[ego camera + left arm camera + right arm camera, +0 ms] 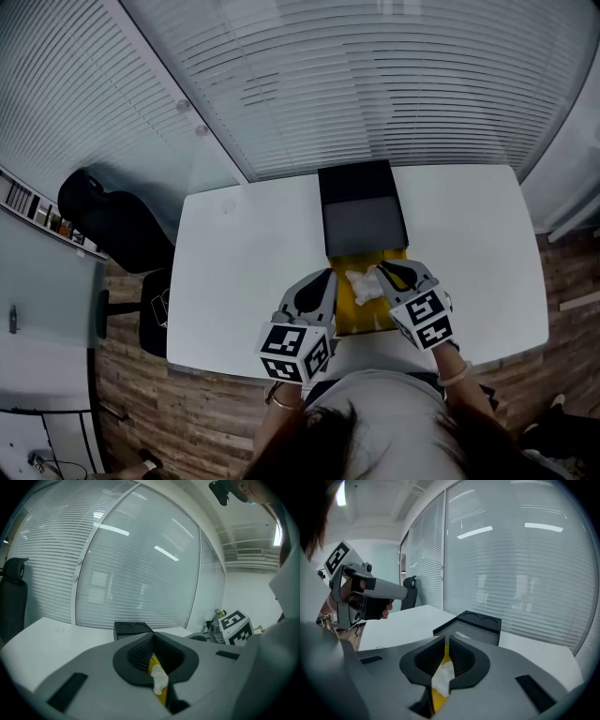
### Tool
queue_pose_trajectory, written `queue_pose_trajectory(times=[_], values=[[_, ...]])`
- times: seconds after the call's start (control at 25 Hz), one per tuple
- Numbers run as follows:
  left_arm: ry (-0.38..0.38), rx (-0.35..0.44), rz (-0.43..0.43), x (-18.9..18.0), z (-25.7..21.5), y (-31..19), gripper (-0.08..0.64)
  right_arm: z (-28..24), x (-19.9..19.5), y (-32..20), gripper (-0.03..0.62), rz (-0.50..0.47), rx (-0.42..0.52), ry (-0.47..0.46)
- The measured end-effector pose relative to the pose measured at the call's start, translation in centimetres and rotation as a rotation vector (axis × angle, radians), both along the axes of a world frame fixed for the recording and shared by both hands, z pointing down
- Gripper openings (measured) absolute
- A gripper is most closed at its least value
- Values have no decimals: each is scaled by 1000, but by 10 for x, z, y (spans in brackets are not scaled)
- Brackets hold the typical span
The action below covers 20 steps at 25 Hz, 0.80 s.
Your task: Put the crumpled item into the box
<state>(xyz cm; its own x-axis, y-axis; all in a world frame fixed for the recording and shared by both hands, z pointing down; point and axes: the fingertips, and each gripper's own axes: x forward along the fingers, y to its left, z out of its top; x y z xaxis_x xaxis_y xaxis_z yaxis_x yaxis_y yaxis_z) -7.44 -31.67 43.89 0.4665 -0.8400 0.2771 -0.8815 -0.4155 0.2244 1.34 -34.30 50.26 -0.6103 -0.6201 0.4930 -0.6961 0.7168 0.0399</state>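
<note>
The crumpled paper (364,284), a small white wad, lay on a yellow panel (361,317) at the near middle of the white table (244,262), flanked by the two grippers. The black box (364,225) stood just beyond the yellow panel, straight ahead and away from the person, its long axis running front to back.

The right gripper (382,270) was the nearer tool. Its tips met the wad's right edge, and its jaws were drawn to a narrow slit with white paper filling the lower part, so it appeared to have the wad pinched. The left gripper (328,277) pointed at the wad from the left with a strip of yellow between them. Its jaws met at the tips, and though paper showed through the gap behind them, it probably held nothing.

The wad was lumpy, slightly longer across than deep, and pointed no particular way. Judging from this, the coming move was a short carry forward from the right gripper to the box.
</note>
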Motion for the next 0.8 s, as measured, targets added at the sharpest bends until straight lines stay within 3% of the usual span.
queue_pose_trajectory(times=[0.28,0.8], values=[[-1,9,8,4,-2,1,17,-28,7,3,44,54,18,-99],[-24,49,30,12,-9,-1,17,-51,23,8,26,108,39,-137]])
